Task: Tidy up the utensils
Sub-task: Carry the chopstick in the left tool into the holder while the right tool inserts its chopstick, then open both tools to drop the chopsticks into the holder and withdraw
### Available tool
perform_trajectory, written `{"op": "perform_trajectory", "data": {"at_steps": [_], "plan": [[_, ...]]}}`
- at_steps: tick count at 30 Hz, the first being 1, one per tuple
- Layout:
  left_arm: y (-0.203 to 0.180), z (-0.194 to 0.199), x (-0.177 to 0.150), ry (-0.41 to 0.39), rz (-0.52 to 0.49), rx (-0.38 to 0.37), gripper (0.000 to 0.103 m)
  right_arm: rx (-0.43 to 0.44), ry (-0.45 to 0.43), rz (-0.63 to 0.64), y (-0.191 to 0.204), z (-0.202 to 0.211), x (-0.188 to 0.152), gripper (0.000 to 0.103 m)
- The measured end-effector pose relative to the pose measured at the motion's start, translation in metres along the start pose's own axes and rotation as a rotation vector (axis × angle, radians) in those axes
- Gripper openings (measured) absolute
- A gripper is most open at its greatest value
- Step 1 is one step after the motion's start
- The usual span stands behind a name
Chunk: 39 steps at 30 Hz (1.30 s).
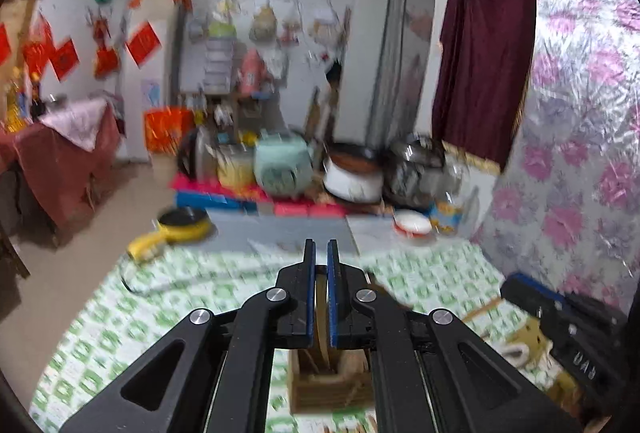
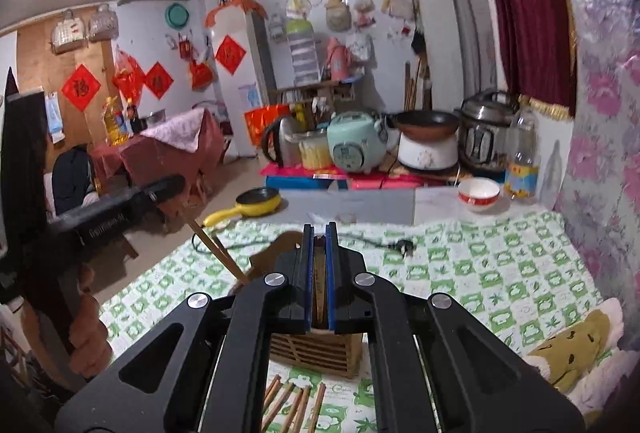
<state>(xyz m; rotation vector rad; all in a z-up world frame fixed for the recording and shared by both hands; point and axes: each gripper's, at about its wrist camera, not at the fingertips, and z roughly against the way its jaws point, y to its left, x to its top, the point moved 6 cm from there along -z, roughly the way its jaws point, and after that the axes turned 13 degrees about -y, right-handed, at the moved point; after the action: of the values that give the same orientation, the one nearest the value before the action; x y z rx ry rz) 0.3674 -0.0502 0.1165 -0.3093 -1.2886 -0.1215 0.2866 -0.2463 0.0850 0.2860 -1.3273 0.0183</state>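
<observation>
A slatted wooden utensil holder (image 1: 328, 385) (image 2: 316, 349) stands on the green-checked cloth, directly under both grippers. My left gripper (image 1: 321, 245) is shut on wooden chopsticks (image 1: 320, 301) that slant down towards the holder. From the right wrist view the left gripper (image 2: 176, 185) sits at the left, its chopsticks (image 2: 218, 251) angling down beside the holder. My right gripper (image 2: 319, 229) is shut on a wooden stick (image 2: 319, 285) above the holder. Several loose chopsticks (image 2: 296, 401) lie on the cloth just in front of the holder.
A yellow pan (image 2: 256, 199) and a red-and-white bowl (image 2: 478, 195) sit beyond the cloth. A plug and cord (image 2: 404, 245) lie on it. A yellow-and-white towel (image 2: 572, 349) is at the right. Cookers line the back. A hand (image 2: 88, 329) grips the left tool.
</observation>
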Motion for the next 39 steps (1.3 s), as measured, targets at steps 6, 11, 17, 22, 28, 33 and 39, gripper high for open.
{"op": "perform_trajectory", "data": {"at_steps": [6,11,17,22,28,33,39], "plan": [[0.023,-0.003,-0.012,0.04,0.079,0.03,0.079,-0.032,0.016,-0.001,-0.006,-0.005,-0.007,0.022],[0.027,0.011,-0.007,0.015,0.075,0.048,0.093,-0.033,-0.024,0.001,-0.002,0.007,0.002,0.035],[0.021,0.026,-0.01,-0.011,0.012,0.095,0.097,-0.036,-0.099,0.017,0.007,0.035,0.014,0.061],[0.023,0.038,-0.031,-0.006,-0.08,0.144,0.097,-0.043,-0.127,0.023,0.013,0.05,0.018,0.074],[0.05,0.047,-0.09,0.076,-0.077,0.17,0.097,-0.079,-0.151,0.008,0.004,0.071,-0.007,0.089],[0.068,0.039,-0.151,0.247,-0.067,0.172,0.097,-0.142,-0.011,-0.02,-0.026,0.063,-0.075,0.091],[0.07,0.036,-0.202,0.43,-0.013,0.106,0.097,-0.153,0.23,-0.041,-0.042,0.041,-0.142,0.091]]}}
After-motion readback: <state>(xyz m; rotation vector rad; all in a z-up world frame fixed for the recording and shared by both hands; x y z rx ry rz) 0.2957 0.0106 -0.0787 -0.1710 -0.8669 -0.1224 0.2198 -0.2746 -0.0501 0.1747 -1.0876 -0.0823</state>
